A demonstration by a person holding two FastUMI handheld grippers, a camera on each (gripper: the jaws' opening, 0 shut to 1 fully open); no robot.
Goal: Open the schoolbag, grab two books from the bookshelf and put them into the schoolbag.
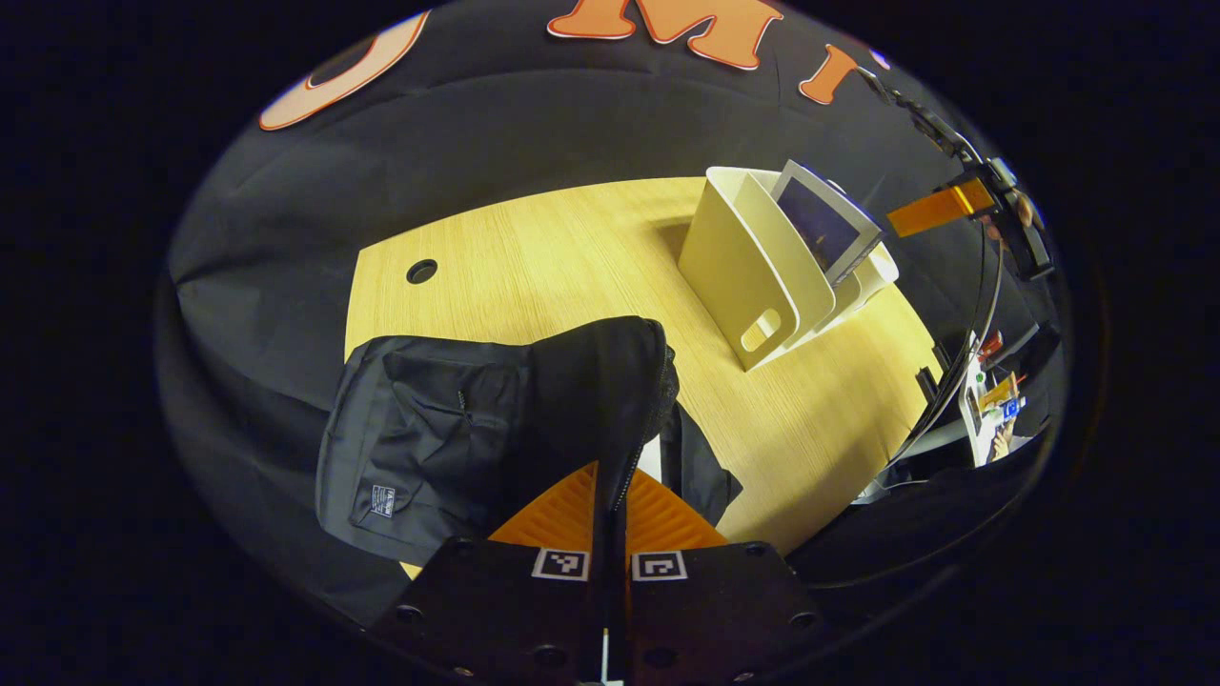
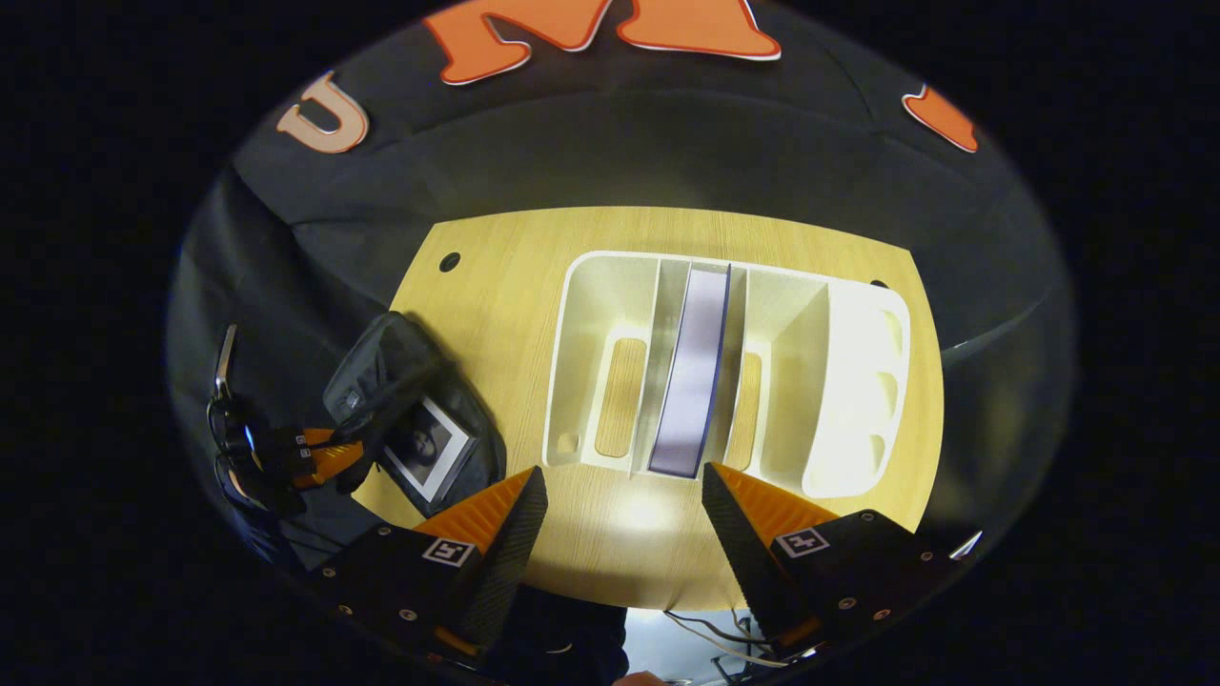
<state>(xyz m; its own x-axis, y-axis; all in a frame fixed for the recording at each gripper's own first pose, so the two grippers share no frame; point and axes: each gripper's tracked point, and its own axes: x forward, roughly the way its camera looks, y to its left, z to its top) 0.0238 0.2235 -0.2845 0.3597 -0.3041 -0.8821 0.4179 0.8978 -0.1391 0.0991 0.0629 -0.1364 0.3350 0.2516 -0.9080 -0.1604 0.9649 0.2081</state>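
My left gripper (image 1: pixel 610 491) is shut on the zipper edge of the black schoolbag (image 1: pixel 429 429) and holds its flap up. In the right gripper view the schoolbag (image 2: pixel 391 367) lies at the table's left, open, with one book (image 2: pixel 426 448) inside; the left gripper (image 2: pixel 324 455) grips the flap there. A cream bookshelf (image 2: pixel 858 381) stands mid-table with a pale purple book (image 2: pixel 691 372) upright in a middle slot. My right gripper (image 2: pixel 624 476) hangs open above the near end of that book, touching nothing. In the left gripper view the bookshelf (image 1: pixel 753 286) holds the book (image 1: pixel 824 229), with the right gripper (image 1: pixel 939 210) beyond it.
The wooden table (image 2: pixel 496 286) has a round cable hole (image 2: pixel 449 260) at its far left corner. The bookshelf's other slots (image 2: pixel 610 324) look empty. Black cloth surrounds the table. Cables (image 2: pixel 715 638) hang below the near edge.
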